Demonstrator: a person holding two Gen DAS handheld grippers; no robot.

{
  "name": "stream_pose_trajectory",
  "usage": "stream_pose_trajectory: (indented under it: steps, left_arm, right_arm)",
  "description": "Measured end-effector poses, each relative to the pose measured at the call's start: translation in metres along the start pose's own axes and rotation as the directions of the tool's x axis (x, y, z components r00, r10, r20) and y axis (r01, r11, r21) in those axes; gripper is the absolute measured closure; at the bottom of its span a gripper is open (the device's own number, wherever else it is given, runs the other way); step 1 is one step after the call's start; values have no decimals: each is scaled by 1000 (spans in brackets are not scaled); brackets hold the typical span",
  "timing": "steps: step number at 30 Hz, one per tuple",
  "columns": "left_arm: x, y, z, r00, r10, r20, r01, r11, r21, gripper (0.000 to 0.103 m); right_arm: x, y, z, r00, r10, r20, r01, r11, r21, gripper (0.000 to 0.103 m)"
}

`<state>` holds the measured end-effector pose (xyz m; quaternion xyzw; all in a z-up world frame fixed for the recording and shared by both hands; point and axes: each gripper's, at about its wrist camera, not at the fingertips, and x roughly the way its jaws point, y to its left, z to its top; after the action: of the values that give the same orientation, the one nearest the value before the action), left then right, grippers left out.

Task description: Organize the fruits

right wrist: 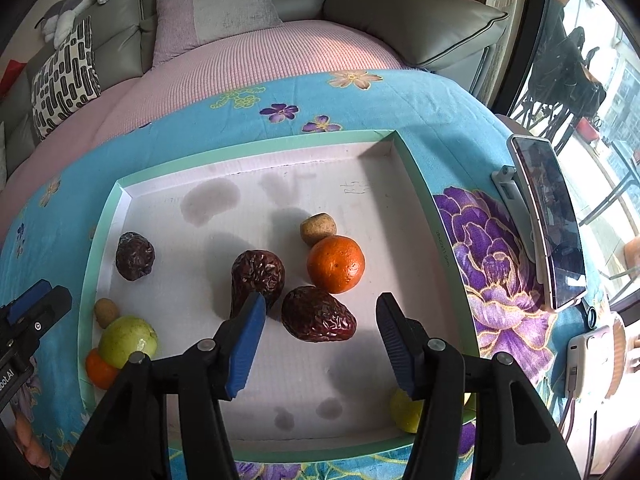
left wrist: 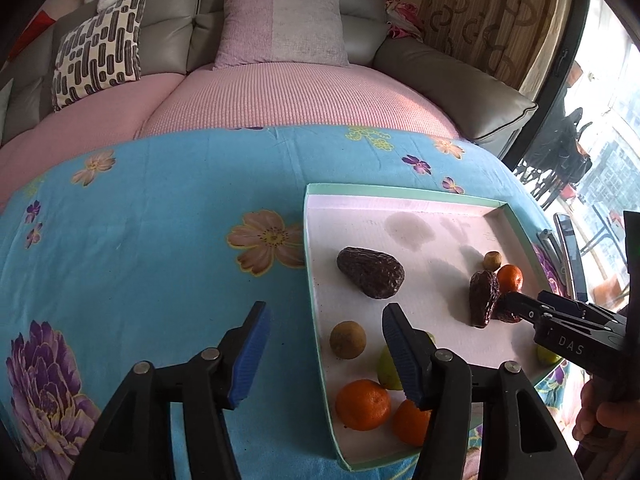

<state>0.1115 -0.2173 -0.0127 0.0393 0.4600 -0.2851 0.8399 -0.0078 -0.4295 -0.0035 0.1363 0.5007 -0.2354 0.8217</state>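
Right wrist cam: right gripper [right wrist: 320, 330] is wide open w/ nothing held, straddling a wrinkly date [right wrist: 318, 314] mid tray [right wrist: 416, 176]. Looks light, squishy, prob sticky, so pinch across the fat middle. Left wrist cam: left gripper [left wrist: 324, 354] also wide open, empty, over the tray's edge near a mandarin [left wrist: 363, 404].
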Motion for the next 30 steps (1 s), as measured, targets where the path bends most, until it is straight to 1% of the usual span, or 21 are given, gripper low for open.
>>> stream_pose_trajectory:
  steps: [1,2,3,4,7,9,11,12,13,18,22,25,30]
  left_arm:
    - [1,5,-1,1000,16,-8,-16,1000,-20,31]
    - [3,11,-1,999,36,-15,-37,999,-40,27]
    - [4,17,-2,998,59,-24,-60,996,-61,20]
    - [6,22,-3,996,79,-33,-81,994,-79,14]
    - [10,36,-8,991,120,-54,-126,984,-128,4]
    - [12,43,-11,988,140,-61,-148,978,-147,1]
    - [13,47,-13,985,164,-60,-171,973,-153,0]
    - [13,49,-14,983,176,-60,-184,971,-156,0]
    - [13,51,-14,981,187,-60,-194,968,-159,0]
    - [13,59,-15,971,233,-49,-238,957,-166,0]
    - [9,63,-13,965,263,-26,-263,953,-151,0]
    - [5,64,-9,959,282,12,-279,952,-130,0]
    - [2,68,-6,962,272,35,-267,958,-106,0]
  right_arm:
    - [1,1,0,1000,-1,-2,1,1000,-3,39]
    - [1,1,0,1000,-2,0,2,1000,-5,33]
    - [2,2,0,1000,-2,6,2,1000,-9,24]
    - [0,3,0,1000,0,14,0,1000,-14,21]
    - [-3,7,0,999,9,36,-8,999,-31,21]
    - [-3,12,0,999,19,42,-17,999,-43,20]
    - [-2,17,0,999,31,44,-28,998,-58,18]
    - [-2,20,-1,998,38,46,-35,997,-67,11]
    - [-3,23,-1,998,46,52,-42,996,-76,6]
    - [-10,36,-2,990,96,101,-85,991,-107,6]
    - [-14,45,-2,983,133,129,-117,986,-122,6]
    - [-15,52,-3,980,143,136,-124,982,-139,6]
    - [-15,58,-4,978,155,137,-134,980,-149,6]
